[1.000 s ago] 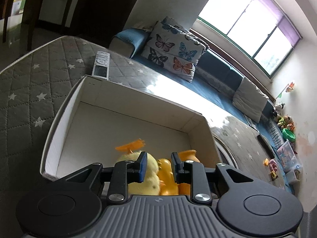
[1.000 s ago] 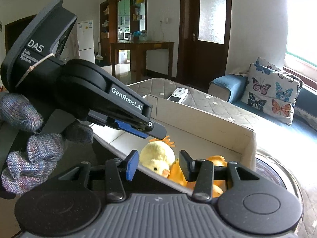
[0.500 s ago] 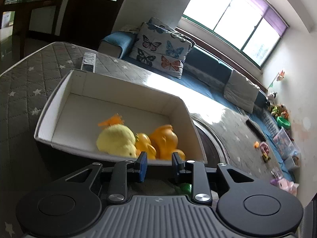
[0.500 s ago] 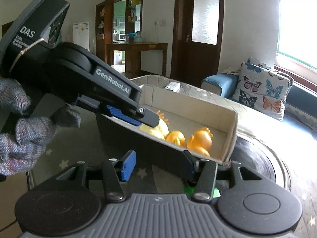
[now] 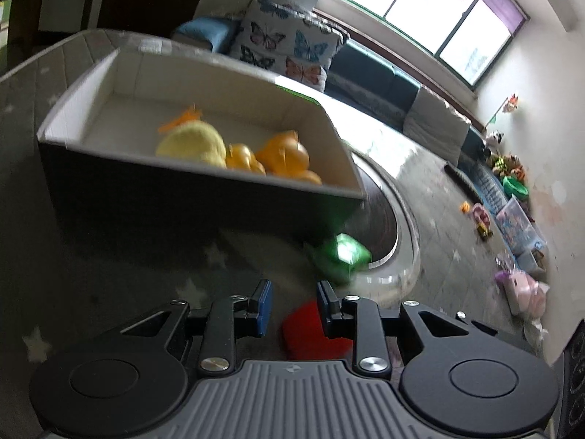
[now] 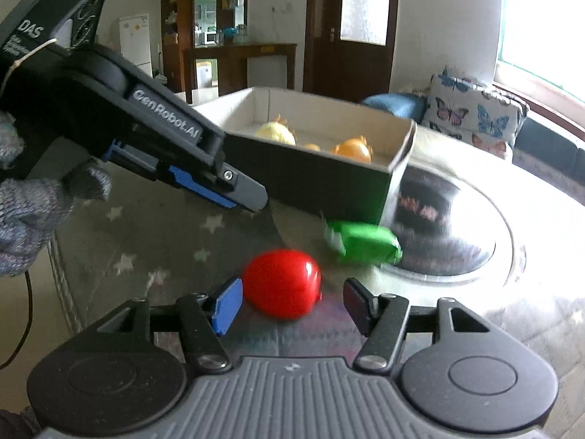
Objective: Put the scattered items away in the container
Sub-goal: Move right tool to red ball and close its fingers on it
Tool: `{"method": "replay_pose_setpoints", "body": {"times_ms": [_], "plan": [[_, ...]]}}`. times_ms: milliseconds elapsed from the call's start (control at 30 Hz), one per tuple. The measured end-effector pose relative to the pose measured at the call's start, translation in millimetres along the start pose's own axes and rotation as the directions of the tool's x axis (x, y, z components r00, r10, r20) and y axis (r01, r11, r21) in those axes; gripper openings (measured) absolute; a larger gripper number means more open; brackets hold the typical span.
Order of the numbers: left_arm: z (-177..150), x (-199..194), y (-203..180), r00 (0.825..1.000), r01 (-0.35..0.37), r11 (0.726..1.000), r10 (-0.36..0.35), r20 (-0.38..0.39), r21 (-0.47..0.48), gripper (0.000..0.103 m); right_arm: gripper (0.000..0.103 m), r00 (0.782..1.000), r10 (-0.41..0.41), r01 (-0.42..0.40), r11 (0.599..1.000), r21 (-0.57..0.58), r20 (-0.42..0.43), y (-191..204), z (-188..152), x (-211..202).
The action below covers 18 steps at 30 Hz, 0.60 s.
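Right wrist view: red toy (image 6: 282,282) on the star-patterned tabletop (image 6: 161,234), between the parted fingers of the right gripper (image 6: 289,305), untouched; long axis roughly crosswise. Green toy (image 6: 363,242) just beyond, blurred, beside the box (image 6: 329,175) holding yellow plush (image 6: 275,134) and orange toys (image 6: 353,148). Left gripper (image 5: 290,307) parted, empty.

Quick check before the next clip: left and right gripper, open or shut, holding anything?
Left gripper: open, empty, with the red toy below it.
Right gripper: open, empty, jaws either side of the red toy, not closed on it.
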<state>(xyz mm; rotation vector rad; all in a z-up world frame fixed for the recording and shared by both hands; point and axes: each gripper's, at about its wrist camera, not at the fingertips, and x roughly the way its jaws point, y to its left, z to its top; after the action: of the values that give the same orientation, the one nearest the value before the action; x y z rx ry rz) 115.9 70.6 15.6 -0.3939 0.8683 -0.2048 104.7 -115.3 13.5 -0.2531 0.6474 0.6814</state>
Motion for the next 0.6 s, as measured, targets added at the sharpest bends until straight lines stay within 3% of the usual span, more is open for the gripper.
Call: {"method": "replay_pose_setpoints", "body": {"times_ms": [300,600], "plan": [[-15.0,11.3,-1.2,0.998,0.027,0.999,-0.029,-0.058,-0.022,0.030,0.062,0.999,0.008,-0.007,0.999,0.033,-0.043,1.0,-23.6,5.9],[-12.6,18.0,3.7,0.995,0.068,0.995,-0.074,-0.067,-0.076,0.032,0.062,0.999,-0.035,0.036,0.998,0.049,-0.022,13.9,-25.8,13.5]]}}
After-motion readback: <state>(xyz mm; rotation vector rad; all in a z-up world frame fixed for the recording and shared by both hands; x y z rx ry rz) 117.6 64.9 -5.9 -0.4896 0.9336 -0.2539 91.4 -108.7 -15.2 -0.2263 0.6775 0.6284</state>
